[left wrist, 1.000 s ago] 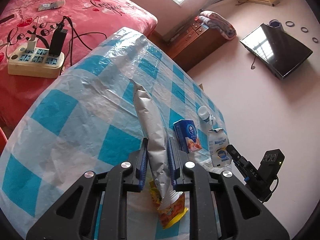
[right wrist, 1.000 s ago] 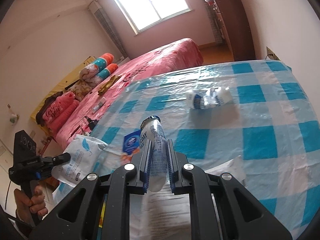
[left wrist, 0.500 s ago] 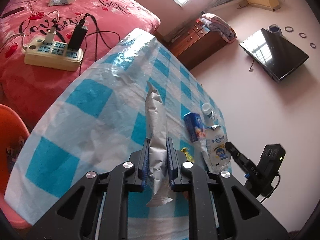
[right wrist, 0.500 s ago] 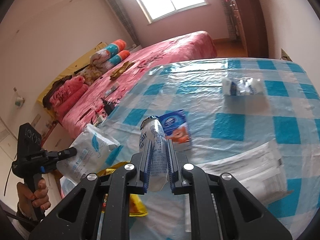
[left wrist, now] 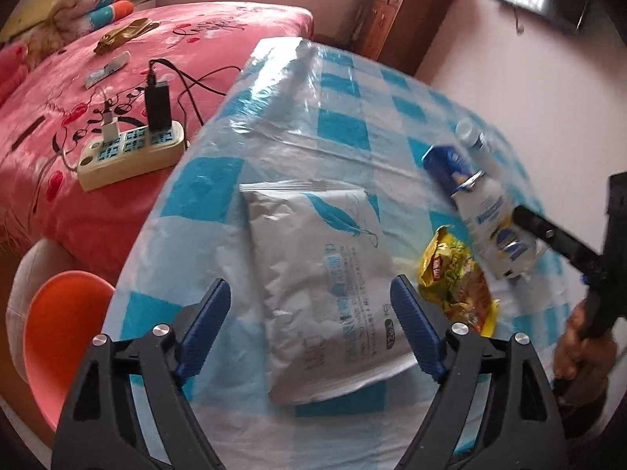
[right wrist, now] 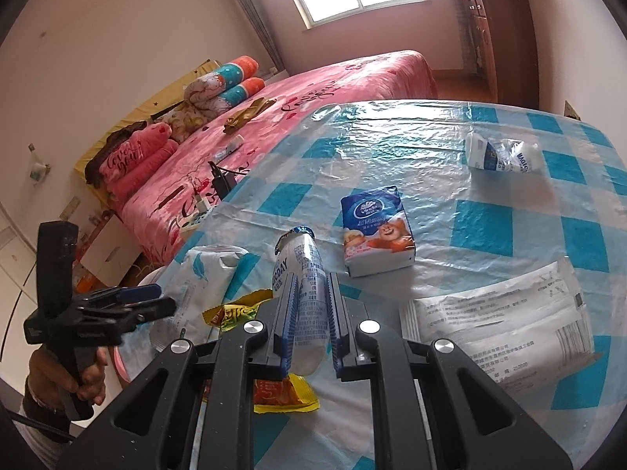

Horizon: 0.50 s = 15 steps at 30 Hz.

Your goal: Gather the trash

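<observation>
Left tool (left wrist: 309,325): spread over grey feather-print pouch (left wrist: 321,258) lying on worktop (left wrist: 345,129) | right tool (right wrist: 307,329): pinching yogurt bottle (right wrist: 303,274) | advice: carry bottle level, mouth up, avoid drips.

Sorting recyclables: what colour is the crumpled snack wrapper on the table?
Yellow, with red and green print: the snack wrapper, clearest in the left wrist view.
</observation>
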Each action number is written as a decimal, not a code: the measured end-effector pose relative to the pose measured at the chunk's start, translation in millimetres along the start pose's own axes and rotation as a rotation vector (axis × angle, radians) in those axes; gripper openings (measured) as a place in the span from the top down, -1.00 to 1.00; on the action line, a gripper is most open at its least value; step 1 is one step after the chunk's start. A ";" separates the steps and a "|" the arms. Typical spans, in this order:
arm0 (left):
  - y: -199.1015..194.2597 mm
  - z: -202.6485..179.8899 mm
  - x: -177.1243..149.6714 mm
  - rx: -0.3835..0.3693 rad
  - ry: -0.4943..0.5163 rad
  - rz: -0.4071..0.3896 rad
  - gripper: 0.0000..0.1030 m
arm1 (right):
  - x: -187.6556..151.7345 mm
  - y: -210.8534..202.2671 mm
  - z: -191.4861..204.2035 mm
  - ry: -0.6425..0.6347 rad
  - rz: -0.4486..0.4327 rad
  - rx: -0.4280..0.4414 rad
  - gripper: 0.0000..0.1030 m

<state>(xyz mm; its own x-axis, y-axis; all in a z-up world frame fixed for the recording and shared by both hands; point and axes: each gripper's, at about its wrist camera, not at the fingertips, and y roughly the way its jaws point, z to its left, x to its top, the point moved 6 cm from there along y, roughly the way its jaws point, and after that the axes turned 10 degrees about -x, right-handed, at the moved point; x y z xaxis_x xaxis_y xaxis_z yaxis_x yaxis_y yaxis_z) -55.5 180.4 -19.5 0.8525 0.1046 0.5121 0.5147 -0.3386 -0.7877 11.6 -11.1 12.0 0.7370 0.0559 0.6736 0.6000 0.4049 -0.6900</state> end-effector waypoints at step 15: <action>34.6 -17.1 1.9 0.202 0.129 0.031 -0.81 | -2.5 -2.8 -1.4 0.000 0.003 -0.005 0.69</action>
<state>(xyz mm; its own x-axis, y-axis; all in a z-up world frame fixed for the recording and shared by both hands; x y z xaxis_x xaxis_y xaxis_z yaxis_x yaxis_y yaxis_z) -37.6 152.9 -39.9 0.8561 -0.0273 0.5161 0.5075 -0.1441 -0.8495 8.6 -13.7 11.9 0.7388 0.0574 0.6714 0.5990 0.4005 -0.6934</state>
